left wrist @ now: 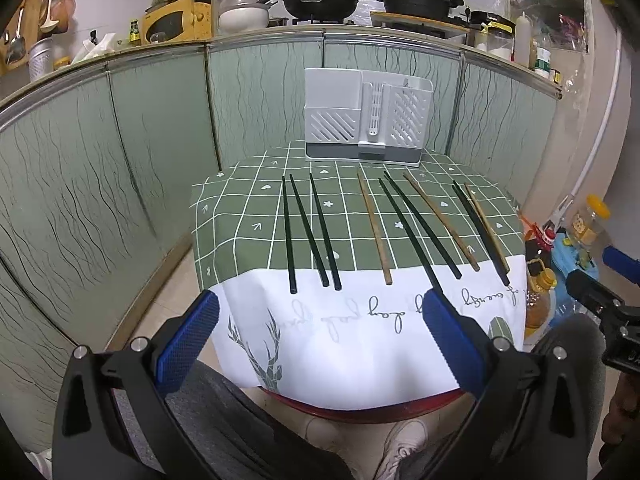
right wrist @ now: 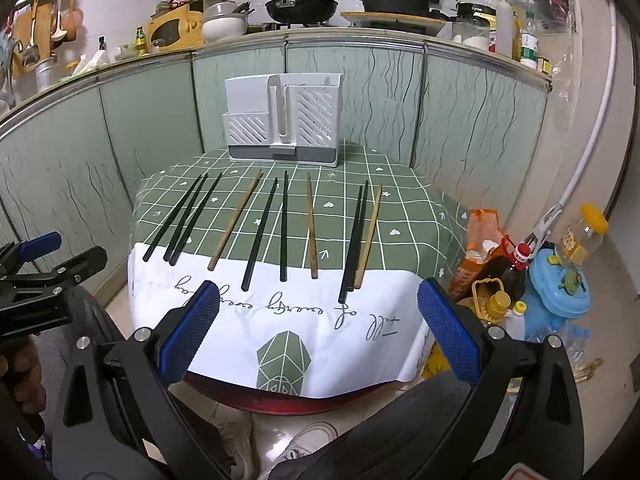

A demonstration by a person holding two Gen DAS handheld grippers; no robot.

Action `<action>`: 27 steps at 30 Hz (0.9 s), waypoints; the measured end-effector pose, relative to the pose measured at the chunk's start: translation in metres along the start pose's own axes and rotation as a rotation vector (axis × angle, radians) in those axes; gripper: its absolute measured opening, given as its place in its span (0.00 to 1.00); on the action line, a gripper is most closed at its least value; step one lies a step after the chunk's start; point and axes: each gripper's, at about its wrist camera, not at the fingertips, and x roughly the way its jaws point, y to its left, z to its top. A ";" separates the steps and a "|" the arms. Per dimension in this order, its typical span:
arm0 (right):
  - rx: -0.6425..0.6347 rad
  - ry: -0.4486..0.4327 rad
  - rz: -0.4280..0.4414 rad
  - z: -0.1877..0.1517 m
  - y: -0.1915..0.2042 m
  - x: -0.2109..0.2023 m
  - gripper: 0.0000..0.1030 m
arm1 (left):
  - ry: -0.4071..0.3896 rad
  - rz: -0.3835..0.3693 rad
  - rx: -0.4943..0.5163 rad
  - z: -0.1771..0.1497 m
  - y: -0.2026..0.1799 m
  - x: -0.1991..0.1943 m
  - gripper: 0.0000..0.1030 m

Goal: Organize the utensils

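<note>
chopsticks (right wrist: 284,226) spread singly across the tablecloth (left wrist: 248,216), near ends toward the edge for easy picking; white holder (right wrist: 284,128) upright at the far side; left gripper (left wrist: 320,336) and right gripper (right wrist: 318,332) wide open, empty, short of the table.

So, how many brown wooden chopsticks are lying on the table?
3. One brown wooden chopstick lies left of centre, one near the middle, and one at the far right, beside black chopsticks. None seems hidden.
</note>
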 end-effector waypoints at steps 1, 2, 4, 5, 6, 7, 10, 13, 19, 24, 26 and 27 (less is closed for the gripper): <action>0.001 0.000 0.006 0.000 0.000 0.000 0.92 | -0.001 -0.001 0.002 0.000 0.000 0.000 0.95; 0.002 -0.002 0.009 -0.001 -0.001 -0.001 0.92 | -0.005 -0.004 0.004 -0.001 -0.001 -0.001 0.95; 0.003 -0.004 0.016 0.000 -0.001 -0.001 0.92 | -0.022 -0.009 0.013 -0.002 -0.003 -0.003 0.95; 0.002 -0.005 0.014 -0.001 -0.002 -0.001 0.92 | -0.026 -0.003 0.023 -0.002 -0.005 -0.004 0.95; 0.000 -0.007 0.012 -0.001 -0.002 -0.001 0.92 | -0.025 0.001 0.028 -0.002 -0.005 -0.004 0.95; -0.003 -0.010 0.013 -0.001 -0.001 -0.002 0.92 | -0.025 0.000 0.031 -0.002 -0.006 -0.004 0.95; -0.009 -0.012 0.008 -0.001 0.000 -0.002 0.92 | -0.025 0.007 0.038 -0.003 -0.008 -0.004 0.95; -0.018 -0.017 0.005 -0.001 0.000 -0.004 0.92 | -0.029 0.002 0.036 -0.004 -0.007 -0.005 0.95; -0.020 -0.014 -0.003 -0.001 -0.001 -0.003 0.92 | -0.031 0.002 0.031 -0.004 -0.006 -0.006 0.95; -0.021 -0.013 -0.004 -0.001 -0.003 -0.002 0.92 | -0.032 0.017 0.035 -0.004 -0.006 -0.005 0.95; -0.022 -0.012 -0.008 -0.001 -0.002 -0.001 0.92 | -0.031 0.018 0.033 -0.005 -0.005 -0.003 0.95; -0.021 -0.011 -0.006 -0.001 -0.003 0.000 0.92 | -0.029 0.017 0.031 -0.005 -0.005 -0.003 0.95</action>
